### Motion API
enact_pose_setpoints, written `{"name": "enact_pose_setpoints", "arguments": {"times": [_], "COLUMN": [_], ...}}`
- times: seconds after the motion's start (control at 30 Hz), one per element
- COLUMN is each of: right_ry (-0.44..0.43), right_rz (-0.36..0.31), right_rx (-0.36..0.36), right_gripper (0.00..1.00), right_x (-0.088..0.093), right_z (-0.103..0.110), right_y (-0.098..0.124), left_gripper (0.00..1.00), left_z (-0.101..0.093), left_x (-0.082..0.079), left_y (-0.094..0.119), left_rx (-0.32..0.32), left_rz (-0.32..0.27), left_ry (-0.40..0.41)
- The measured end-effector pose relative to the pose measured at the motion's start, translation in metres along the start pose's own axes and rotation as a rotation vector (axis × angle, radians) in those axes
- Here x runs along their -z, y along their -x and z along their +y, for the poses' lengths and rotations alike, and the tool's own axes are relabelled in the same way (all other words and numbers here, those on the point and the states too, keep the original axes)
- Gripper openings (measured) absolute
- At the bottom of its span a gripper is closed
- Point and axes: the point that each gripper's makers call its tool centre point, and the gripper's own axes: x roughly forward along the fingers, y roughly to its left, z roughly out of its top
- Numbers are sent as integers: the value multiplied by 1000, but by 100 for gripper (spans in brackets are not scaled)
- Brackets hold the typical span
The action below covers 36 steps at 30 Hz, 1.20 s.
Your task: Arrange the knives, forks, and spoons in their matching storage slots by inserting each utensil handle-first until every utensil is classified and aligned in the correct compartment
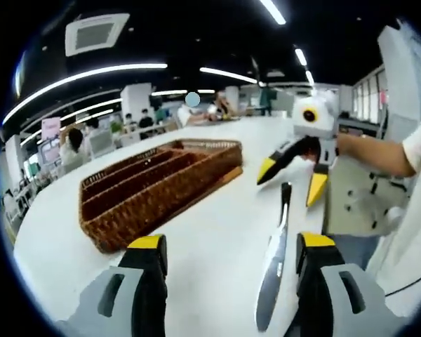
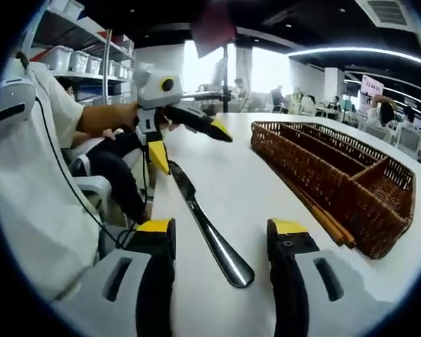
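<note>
We seem to be in a large open-plan office or lab: long ceiling light strips, a recessed air-conditioning vent, people seated at distant desks, and metal shelving stacked with plastic storage bins (translucent ones) beside a long white table.

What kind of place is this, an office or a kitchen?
Probably a large open office or lab, not a kitchen: long ceiling light strips, people seated at desks in the background, and shelves of storage bins. The wicker tray sits on a white table.
</note>
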Motion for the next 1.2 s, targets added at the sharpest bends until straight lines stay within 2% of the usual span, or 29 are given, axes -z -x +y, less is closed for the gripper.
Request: {"name": "enact_pose_setpoints", "arguments": {"times": [0.1,0.17,0.23,0.3,0.43,0.5,0.87,1.03,1.2], "right_ry": [-7,4,0,-1,2,-3,14,25,30], "right_rz": [-6,23,28,23,34,34,60,83,113], "right_rx": [-10,-13,-22,-37,-42,-43,-53,-53,-31], "right_gripper": [49,44,39,37,32,30,27,23,17], "right_x": [0,6,7,6,7,7,9,8,6], "right_z": [2,2,4,8,9,9,12,14,14], "right_y": [0,0,0,-1,-1,-2,-4,-6,-7], "left_gripper": [69,63,56,55,45,40,36,36,36], "left_z": [-4,-9,-14,-17,-24,-25,-41,-47,-67], "left_x": [2,5,5,6,6,6,17,23,14], "left_y": [-1,-3,-3,-5,-6,-5,-4,-6,-10], "left_rx": [10,22,40,43,73,77,122,133,150], "left_rz": [8,23,21,31,31,30,69,98,98], "left_ry": [6,0,-49,-51,7,1,39,14,-16]}}
